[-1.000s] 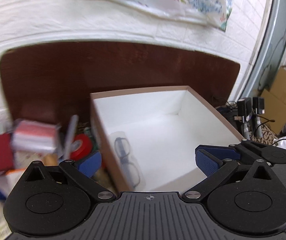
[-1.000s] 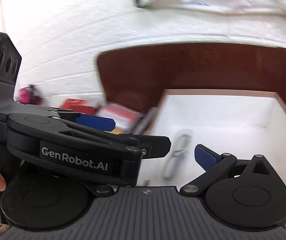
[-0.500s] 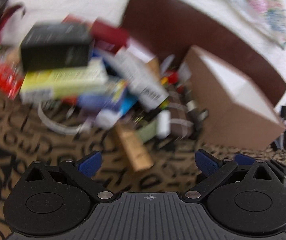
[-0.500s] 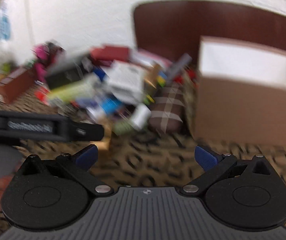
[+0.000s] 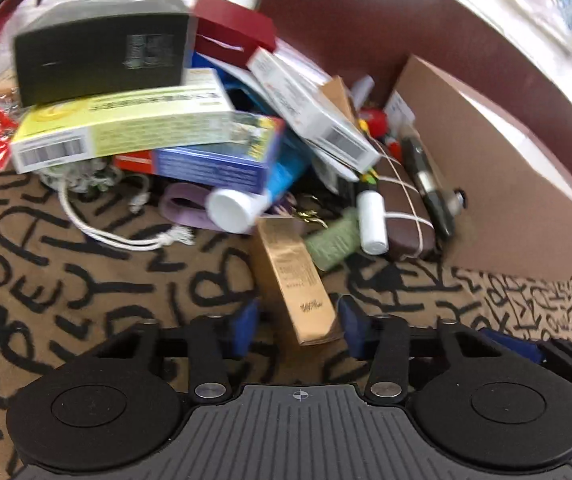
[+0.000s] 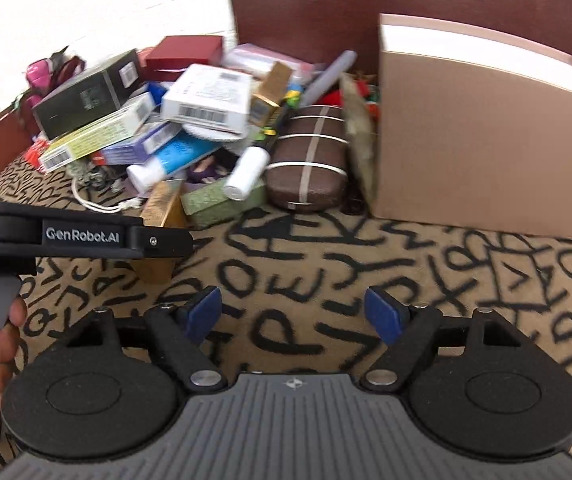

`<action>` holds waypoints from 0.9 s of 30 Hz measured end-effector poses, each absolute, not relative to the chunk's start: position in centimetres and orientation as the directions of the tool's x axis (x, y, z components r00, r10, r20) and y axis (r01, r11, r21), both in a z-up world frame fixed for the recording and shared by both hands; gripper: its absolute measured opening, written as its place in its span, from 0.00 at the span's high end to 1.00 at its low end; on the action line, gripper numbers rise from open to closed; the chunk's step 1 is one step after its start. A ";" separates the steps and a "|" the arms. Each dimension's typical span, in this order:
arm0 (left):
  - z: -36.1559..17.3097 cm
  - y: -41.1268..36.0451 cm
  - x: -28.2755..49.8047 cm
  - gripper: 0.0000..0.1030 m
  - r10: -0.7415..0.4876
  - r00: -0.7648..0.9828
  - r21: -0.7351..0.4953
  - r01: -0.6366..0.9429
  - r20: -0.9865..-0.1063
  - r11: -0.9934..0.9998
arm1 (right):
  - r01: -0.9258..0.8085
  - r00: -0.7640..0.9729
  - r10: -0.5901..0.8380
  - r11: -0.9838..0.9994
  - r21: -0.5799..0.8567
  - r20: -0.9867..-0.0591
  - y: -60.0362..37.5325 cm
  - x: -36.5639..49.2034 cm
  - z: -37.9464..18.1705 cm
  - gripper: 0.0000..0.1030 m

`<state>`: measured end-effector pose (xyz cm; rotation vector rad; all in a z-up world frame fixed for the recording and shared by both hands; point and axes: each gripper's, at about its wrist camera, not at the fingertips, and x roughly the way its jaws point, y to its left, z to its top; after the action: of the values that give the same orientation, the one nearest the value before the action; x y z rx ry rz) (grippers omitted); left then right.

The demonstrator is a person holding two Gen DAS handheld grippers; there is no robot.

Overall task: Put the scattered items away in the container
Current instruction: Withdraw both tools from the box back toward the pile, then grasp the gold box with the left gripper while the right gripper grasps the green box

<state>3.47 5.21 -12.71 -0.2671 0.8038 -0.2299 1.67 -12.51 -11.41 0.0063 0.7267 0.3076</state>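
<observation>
The long gold cardboard box (image 5: 296, 280) lies on the rug, pointing toward 11 o'clock, its near end between the left tongs' (image 5: 297, 322) half-open jaws; the right tongs (image 6: 295, 312) wait wide

Tan cardboard box (image 6: 482, 132), white inside, open top, upright on my right, against the dark headboard.

Scattered heap just left of it:
- Gold carton (image 5: 294, 276), long, lying flat, nearest end between the fingers of my left claw (image 5: 298, 326), not yet pinched.
- Brown glasses case (image 6: 308, 158) with white stripes, lying beside the box.
- White tube (image 5: 372, 220) resting on the case's edge.
- Green packet (image 5: 332, 242) between carton and case.
- Black box (image 5: 102, 46) stacked on a yellow-green carton (image 5: 126, 124), blue carton (image 5: 214, 162) beneath.
- Dark red box (image 5: 234, 28) at the back.
</observation>
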 end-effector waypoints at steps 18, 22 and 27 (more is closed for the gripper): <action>-12.4 12.2 0.7 0.70 -0.219 0.720 -0.353 -0.038 -0.659 0.935 | -0.240 0.713 0.314 0.950 0.202 -0.627 -5.5 5.6 -11.1 0.33; -12.6 12.1 0.6 0.58 -0.220 0.723 -0.345 -0.027 -0.655 0.938 | -0.219 0.723 0.295 0.956 0.197 -0.624 -4.4 6.6 -11.4 0.33; -12.6 11.8 1.0 0.46 -0.228 0.726 -0.363 -0.031 -0.648 0.931 | -0.164 0.754 0.245 0.969 0.186 -0.609 -5.3 6.6 -11.8 0.57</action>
<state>0.97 11.83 -12.63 -0.3651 0.7539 -0.1116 6.58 -5.30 -11.80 0.1239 0.6812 0.2235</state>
